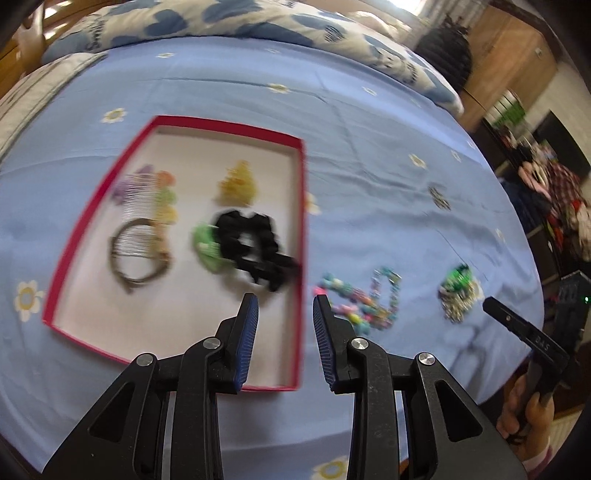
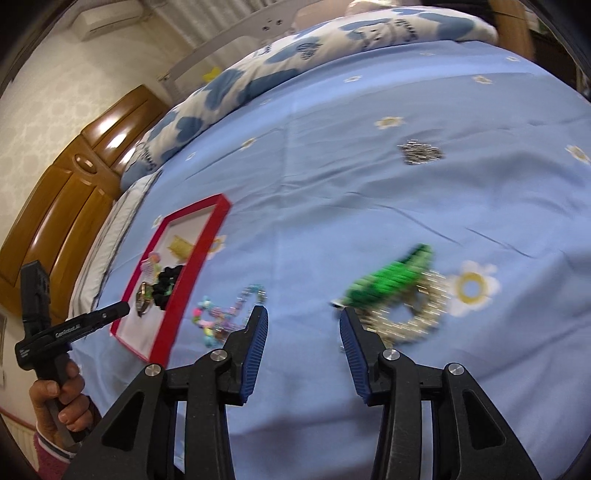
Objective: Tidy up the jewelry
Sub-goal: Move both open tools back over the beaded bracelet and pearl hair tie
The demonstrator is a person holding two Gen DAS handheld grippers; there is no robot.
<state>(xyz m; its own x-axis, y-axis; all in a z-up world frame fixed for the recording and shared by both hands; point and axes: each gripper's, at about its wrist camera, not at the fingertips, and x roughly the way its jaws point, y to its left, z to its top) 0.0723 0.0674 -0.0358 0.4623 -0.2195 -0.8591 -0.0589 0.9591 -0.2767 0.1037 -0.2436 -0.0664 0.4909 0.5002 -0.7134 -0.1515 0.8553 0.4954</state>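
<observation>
A red-rimmed box (image 1: 301,206) with a white floor lies on the blue bedsheet. In it are a black scrunchie (image 1: 251,243), a green scrunchie (image 1: 207,247), a yellow piece (image 1: 236,184), a comb with coloured flowers (image 1: 147,192) and a metal bangle (image 1: 138,254). My left gripper (image 1: 285,301) is open and empty above the box's near right edge. On the sheet right of the box lie a colourful bead necklace (image 1: 364,299) (image 2: 225,314), a green and silver bracelet pile (image 2: 399,299) (image 1: 458,291) and a dark sparkly piece (image 2: 421,151). My right gripper (image 2: 303,314) is open and empty, just left of the green pile.
A heart-patterned quilt (image 1: 229,18) is folded along the far side of the bed. A wooden headboard (image 2: 62,192) stands to the left in the right wrist view. The box also shows there (image 2: 173,295). Clutter and furniture stand past the bed's right edge (image 1: 554,192).
</observation>
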